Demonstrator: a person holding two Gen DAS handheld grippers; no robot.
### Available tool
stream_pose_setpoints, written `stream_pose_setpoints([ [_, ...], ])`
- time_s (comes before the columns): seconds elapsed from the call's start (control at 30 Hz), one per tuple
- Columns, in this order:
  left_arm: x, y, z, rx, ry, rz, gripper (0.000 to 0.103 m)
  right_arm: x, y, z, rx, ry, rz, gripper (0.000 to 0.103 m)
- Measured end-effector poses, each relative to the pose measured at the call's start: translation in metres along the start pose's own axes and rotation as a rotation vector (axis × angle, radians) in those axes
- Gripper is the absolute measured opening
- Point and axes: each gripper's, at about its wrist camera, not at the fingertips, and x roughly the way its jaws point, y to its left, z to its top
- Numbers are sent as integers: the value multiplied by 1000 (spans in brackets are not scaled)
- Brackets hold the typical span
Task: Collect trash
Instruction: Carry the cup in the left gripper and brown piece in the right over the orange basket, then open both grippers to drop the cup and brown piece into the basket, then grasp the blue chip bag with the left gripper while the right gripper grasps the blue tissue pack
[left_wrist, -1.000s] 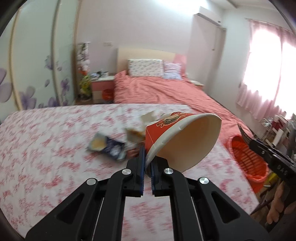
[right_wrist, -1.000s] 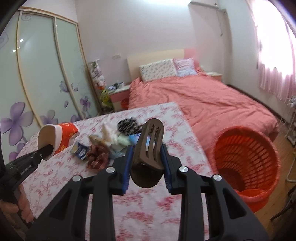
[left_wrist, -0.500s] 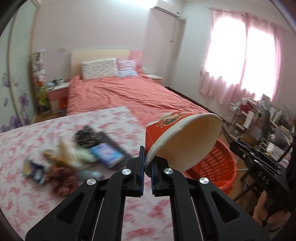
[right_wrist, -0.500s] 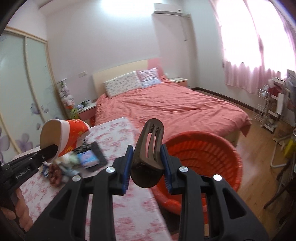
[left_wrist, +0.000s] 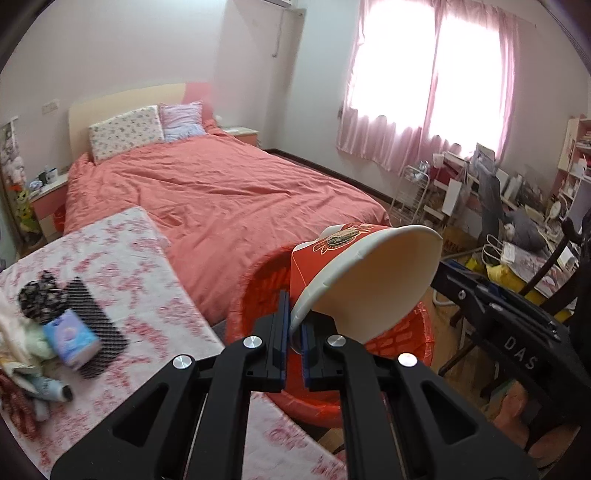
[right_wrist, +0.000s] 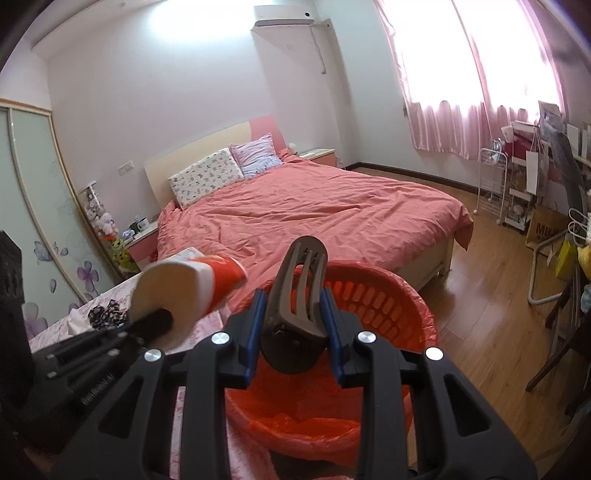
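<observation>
My left gripper (left_wrist: 293, 334) is shut on the rim of a red paper noodle cup (left_wrist: 362, 273), held tilted above the red plastic basket (left_wrist: 417, 339). The cup also shows in the right wrist view (right_wrist: 184, 295), left of the basket (right_wrist: 369, 295). My right gripper (right_wrist: 293, 332) is shut on a dark brown hair claw clip (right_wrist: 295, 306), held over the basket's near side. More trash lies on the floral-cloth table (left_wrist: 147, 280): a blue tissue pack (left_wrist: 72, 338), a black mesh sheet (left_wrist: 98, 328) and crumpled wrappers (left_wrist: 26, 354).
A bed with a salmon cover (left_wrist: 221, 192) stands beyond the table and basket. A cluttered desk with a chair (left_wrist: 517, 229) is at the right. Wooden floor (right_wrist: 491, 277) lies right of the basket. A white wire rack (right_wrist: 495, 184) stands near the window.
Both grippers have swung right from over the table to above the red basket, carrying the cup and the clip. The table trash now lies at the far left.
</observation>
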Motion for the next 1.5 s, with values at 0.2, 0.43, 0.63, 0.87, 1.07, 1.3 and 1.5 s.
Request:
stream_pose_setpoints([
  [0.2, 24, -6, 1, -2, 47, -6, 6, 15, -26, 5, 49, 6, -6, 30],
  [0.43, 39, 0, -5, -68, 137, 11, 37, 31, -36, 9, 88, 24, 15, 48],
  [0.63, 26, 9, -7, -53, 120, 61, 49, 24, -25, 5, 50, 22, -18, 58],
  [0.87, -13, 34, -19, -34, 83, 173, 60, 8, 4, 0, -28, 15, -41, 66],
  [1.07, -53, 72, -37, -83, 52, 275, 66, 5, 43, -12, -92, 40, -7, 67],
  [1.3, -104, 138, -63, -158, 20, 451, 67, 14, 103, -30, -177, 91, 67, 67],
  [1.5, -138, 211, -86, -298, 21, 596, 70, 35, 165, -47, -255, 150, 145, 67],
])
